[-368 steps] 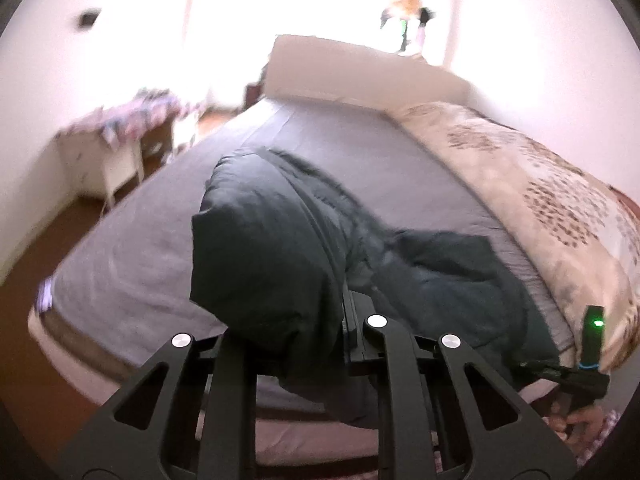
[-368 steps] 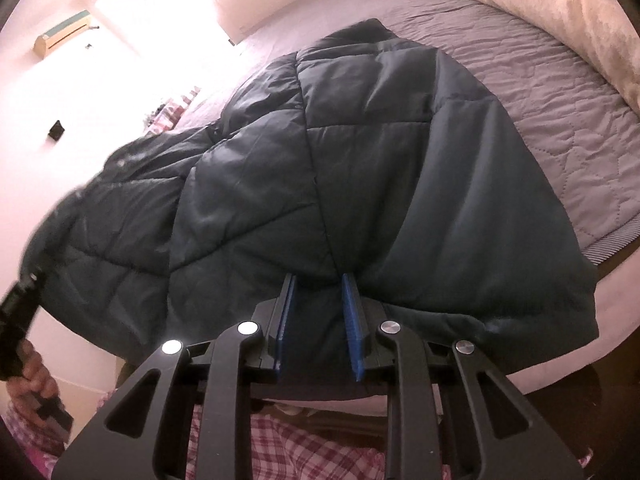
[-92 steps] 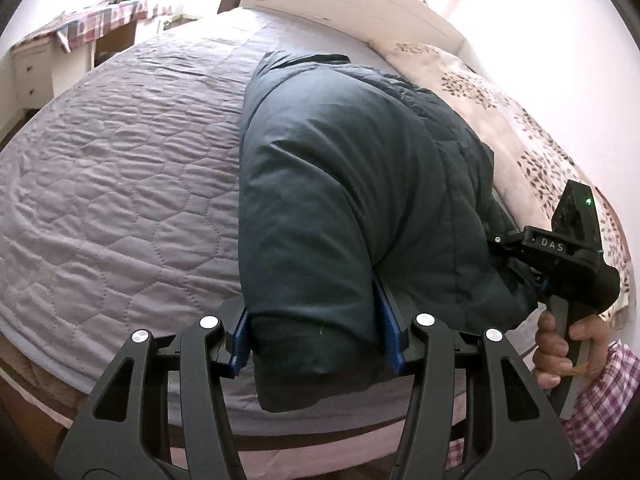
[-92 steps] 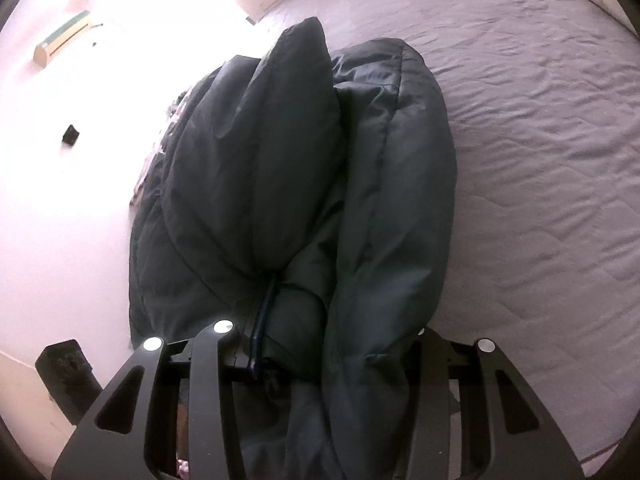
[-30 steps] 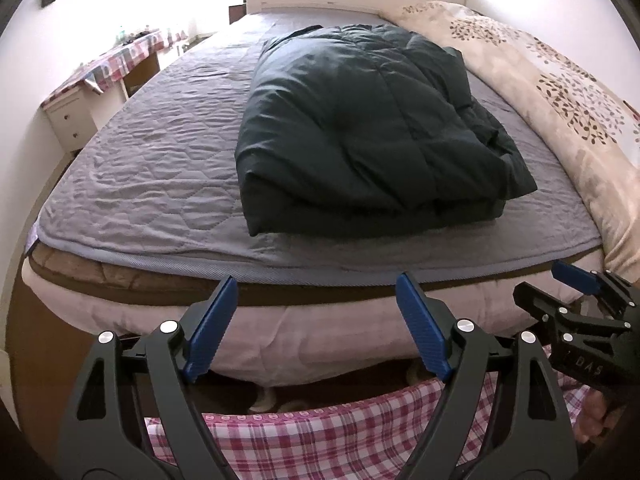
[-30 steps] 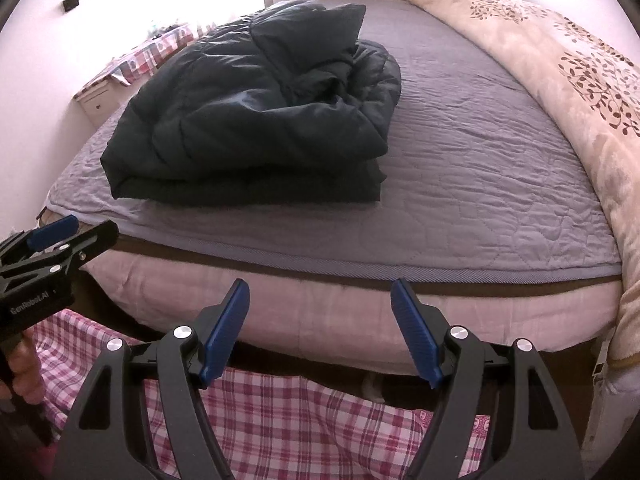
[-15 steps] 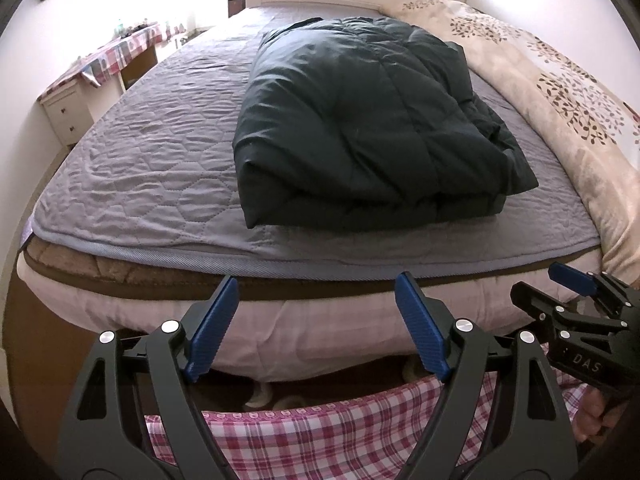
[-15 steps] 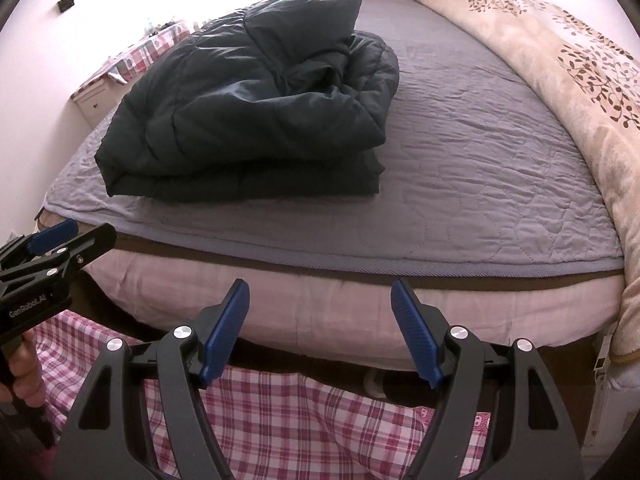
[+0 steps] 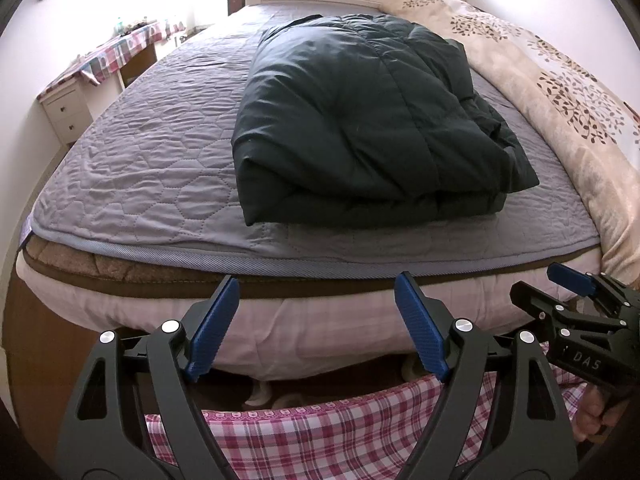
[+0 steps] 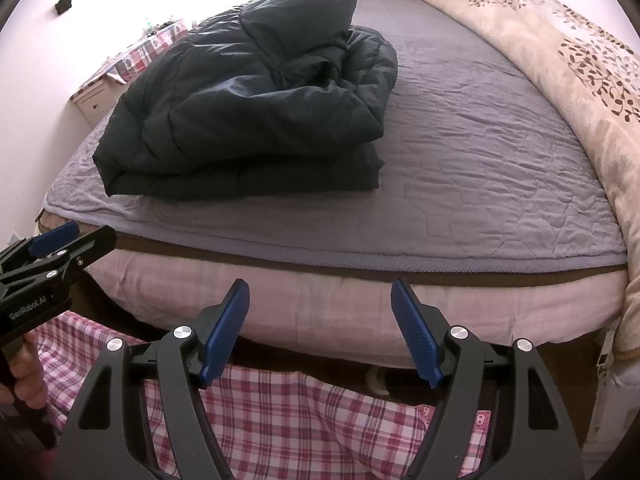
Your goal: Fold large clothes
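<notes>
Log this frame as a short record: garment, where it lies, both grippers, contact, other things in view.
garment: dark quilted jacket, folded into a thick bundle
surface: grey bedspread, near the foot edge
left gripper: open, empty, off the bed
right gripper: open, empty, off the bed
contact: neither touches the jacket
beside: beige floral duvet along the far side
also: white drawers by the wall
</notes>
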Action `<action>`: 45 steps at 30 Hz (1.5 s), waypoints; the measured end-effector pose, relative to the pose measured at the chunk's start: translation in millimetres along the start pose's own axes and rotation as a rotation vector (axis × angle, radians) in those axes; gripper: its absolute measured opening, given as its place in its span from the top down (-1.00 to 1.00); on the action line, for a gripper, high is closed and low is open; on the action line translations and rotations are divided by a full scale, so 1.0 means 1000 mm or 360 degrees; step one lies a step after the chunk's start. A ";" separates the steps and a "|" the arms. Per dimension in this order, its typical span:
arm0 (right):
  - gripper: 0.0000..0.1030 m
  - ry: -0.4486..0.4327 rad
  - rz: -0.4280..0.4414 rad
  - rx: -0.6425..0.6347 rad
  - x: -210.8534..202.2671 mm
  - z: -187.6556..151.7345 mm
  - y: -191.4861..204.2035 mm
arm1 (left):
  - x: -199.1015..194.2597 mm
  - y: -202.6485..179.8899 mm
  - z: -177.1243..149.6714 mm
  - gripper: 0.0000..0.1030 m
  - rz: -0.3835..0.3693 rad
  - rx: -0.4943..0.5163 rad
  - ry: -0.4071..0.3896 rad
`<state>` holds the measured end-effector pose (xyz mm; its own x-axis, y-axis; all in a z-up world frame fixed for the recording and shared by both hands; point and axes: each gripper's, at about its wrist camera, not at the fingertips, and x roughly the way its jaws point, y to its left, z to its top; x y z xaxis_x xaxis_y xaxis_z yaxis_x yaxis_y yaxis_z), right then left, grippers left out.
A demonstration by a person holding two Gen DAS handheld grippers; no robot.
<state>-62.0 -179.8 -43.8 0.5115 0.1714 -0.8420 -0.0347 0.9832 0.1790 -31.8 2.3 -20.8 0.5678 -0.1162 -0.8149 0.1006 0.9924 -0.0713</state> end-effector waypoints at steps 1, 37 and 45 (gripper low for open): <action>-0.40 0.0000 0.0000 0.0001 0.000 0.000 0.000 | 0.000 0.000 0.000 -0.54 0.0000 0.0000 0.0000; -0.40 0.0015 0.0001 0.0017 0.002 -0.001 -0.001 | 0.002 -0.002 -0.003 -0.54 0.0002 -0.0004 0.0016; -0.40 0.0015 0.0001 0.0018 0.002 -0.001 -0.001 | 0.001 -0.001 -0.003 -0.54 0.0002 -0.0004 0.0017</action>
<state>-62.1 -180.2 -46.2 0.5032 0.1726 -0.8467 -0.0254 0.9824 0.1851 -34.1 0.8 -23.7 0.5591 -0.1148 -0.8211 0.0982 0.9926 -0.0719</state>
